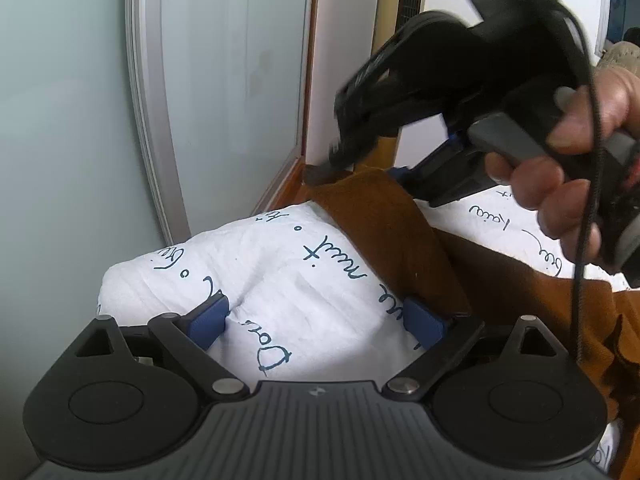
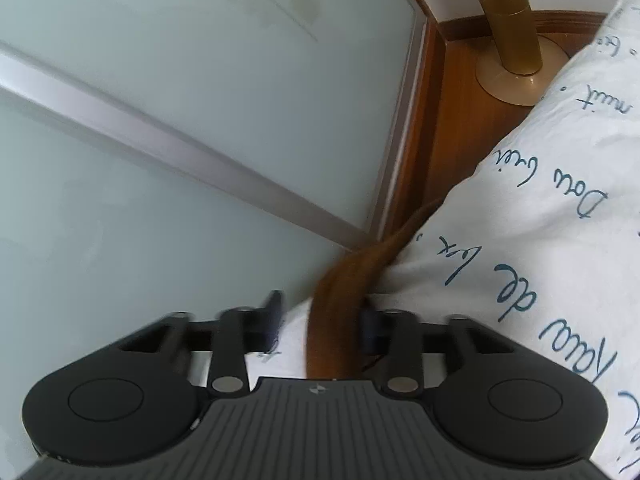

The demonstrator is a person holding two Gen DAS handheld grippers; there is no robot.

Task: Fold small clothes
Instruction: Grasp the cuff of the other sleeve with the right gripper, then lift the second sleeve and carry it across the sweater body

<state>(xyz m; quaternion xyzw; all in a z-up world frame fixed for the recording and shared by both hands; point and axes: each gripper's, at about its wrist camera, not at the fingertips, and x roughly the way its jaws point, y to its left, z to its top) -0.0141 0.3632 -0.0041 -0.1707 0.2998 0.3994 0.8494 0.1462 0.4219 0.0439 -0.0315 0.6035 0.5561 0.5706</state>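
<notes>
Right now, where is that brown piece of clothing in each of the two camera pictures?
Left wrist view: the brown garment runs from the upper middle down to the right edge, draped over the white printed bedding.
Right wrist view: a blurred strip of it hangs at lower centre, between the gripper's fingers.
Shared landmark: the gold stand, at the top of both pictures.

White quilt (image 1: 280,280) with blue script, brown garment (image 1: 384,232) lying on it

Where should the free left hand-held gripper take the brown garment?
On the brown garment's raised folded edge, coming from the bedspread side to the left hand-held gripper's right. That ridge stands proud of the flat cloth, so open jaws can straddle it.
</notes>
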